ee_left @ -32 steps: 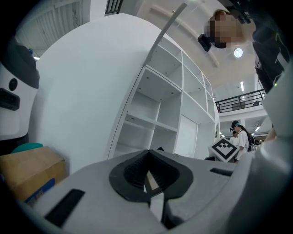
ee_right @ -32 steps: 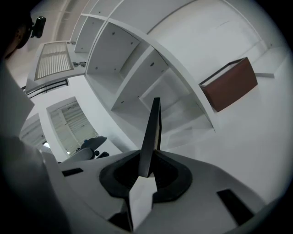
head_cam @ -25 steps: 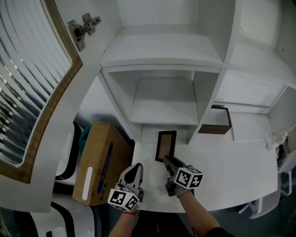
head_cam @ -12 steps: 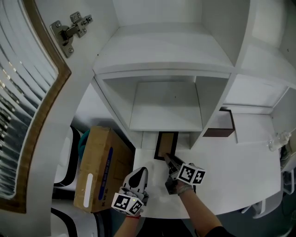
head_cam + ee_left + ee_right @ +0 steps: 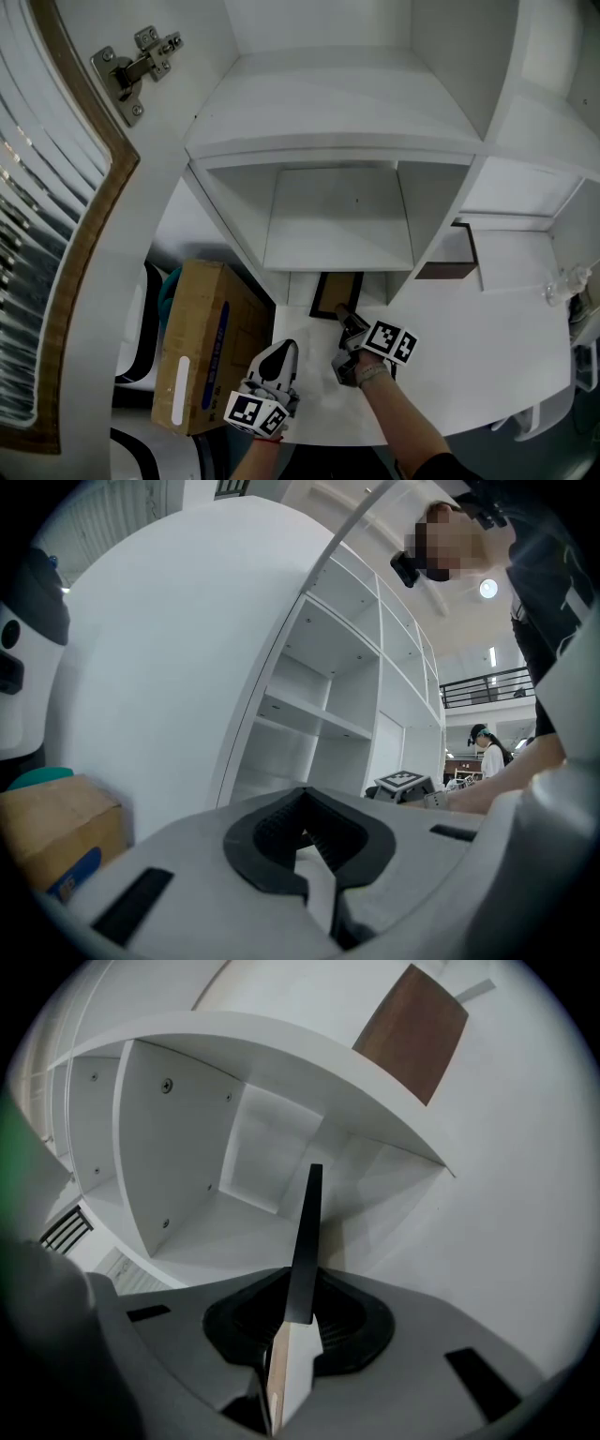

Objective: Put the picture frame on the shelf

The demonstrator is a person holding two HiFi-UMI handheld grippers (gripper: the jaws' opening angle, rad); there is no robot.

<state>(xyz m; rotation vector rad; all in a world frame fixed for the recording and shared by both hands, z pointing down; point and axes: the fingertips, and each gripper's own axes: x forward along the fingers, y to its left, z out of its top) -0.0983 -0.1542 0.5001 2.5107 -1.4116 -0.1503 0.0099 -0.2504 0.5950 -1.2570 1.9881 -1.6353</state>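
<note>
Head view, with both gripper views. Nearest the camera, the person's right forearm [image 5: 405, 427] reaches up from the bottom edge over the white surface [image 5: 487, 347].

The left gripper [image 5: 278, 351] rests low at the near left of that surface. Its jaws are drawn together with nothing between them, and its marker cube [image 5: 251, 411] faces the camera. The left gripper view confirms the empty jaws, with the right gripper's marker cube [image 5: 405, 782] beyond them to the right.

The right gripper [image 5: 344, 317] lies just beside it, slightly farther in, angled toward the shelf unit. Its jaws are clamped on the near edge of the picture frame [image 5: 335, 292], a black-bordered frame with a brown inner face. In the right gripper view the frame [image 5: 305, 1237] appears edge-on, a thin dark blade rising between the pads.

The frame sits at the mouth of the lowest central compartment, with its far end just under the lower shelf board [image 5: 337, 230]. Whether it touches the surface cannot be told.

Left of the surface, at a lower level, stands a cardboard box [image 5: 202, 342].

Farther back rises the white shelf unit [image 5: 328, 103]. A brown panel [image 5: 448, 260] stands in its right-hand compartment.

At the far left is an open cabinet door [image 5: 66, 244], wood-framed with ribbed glass, with its metal hinge [image 5: 131, 64] above.
</note>
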